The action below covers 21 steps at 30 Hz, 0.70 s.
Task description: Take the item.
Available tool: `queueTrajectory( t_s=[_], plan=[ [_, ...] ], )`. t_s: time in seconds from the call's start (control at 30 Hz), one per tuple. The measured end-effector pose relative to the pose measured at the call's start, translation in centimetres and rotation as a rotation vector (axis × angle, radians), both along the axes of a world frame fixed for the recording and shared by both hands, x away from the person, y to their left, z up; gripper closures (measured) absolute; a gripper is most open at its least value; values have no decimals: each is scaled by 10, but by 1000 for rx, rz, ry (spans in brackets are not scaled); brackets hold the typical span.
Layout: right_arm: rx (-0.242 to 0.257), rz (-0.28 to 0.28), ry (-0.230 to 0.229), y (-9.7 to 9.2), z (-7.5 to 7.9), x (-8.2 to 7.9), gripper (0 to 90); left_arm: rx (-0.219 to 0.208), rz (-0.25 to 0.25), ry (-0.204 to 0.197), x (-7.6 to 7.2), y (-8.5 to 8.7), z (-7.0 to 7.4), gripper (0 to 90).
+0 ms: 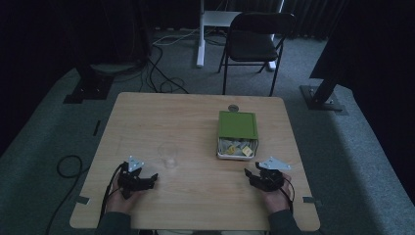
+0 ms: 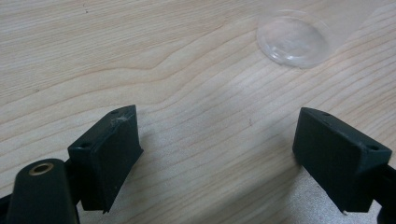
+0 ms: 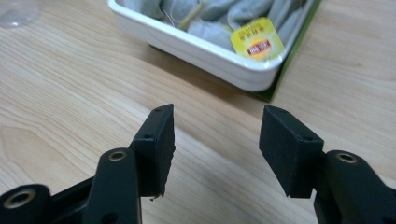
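Apparently nothing is starting yet: left gripper [image 1: 152, 179] and right gripper [image 1: 248, 174] are resting released, lower frame; tea-bag tray [image 1: 222, 155] and clear cup [image 1: 170, 155] are sitting untouched.

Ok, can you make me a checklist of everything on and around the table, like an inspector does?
Surface: wooden table, bare between the grippers.
Job's things: white tray of tea bags with a yellow tag, resting on a green lid that sticks out behind it; clear plastic cup nearer the left gripper.
Clutter: small round object behind the lid, too small to identify.
Grippers: left gripper open, holding nothing; right gripper open, holding nothing, facing the tray.
Cables: one trails from each gripper; black cable loop on the floor at left.
Surroundings: black chair, grey carpet, dark curtains.
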State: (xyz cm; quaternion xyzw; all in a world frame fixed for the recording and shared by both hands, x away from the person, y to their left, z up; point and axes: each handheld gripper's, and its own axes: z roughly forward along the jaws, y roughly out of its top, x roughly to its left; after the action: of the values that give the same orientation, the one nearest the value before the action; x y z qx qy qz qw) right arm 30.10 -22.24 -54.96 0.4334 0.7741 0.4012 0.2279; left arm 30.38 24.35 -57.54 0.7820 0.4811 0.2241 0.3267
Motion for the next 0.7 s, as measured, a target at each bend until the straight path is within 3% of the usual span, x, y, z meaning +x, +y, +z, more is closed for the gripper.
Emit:
queueTrajectory(
  t_s=[0.7],
  plan=[
    [-12, 52, -77, 15, 21, 15, 481, 0, 0, 0, 0, 0, 0, 157]
  ],
)
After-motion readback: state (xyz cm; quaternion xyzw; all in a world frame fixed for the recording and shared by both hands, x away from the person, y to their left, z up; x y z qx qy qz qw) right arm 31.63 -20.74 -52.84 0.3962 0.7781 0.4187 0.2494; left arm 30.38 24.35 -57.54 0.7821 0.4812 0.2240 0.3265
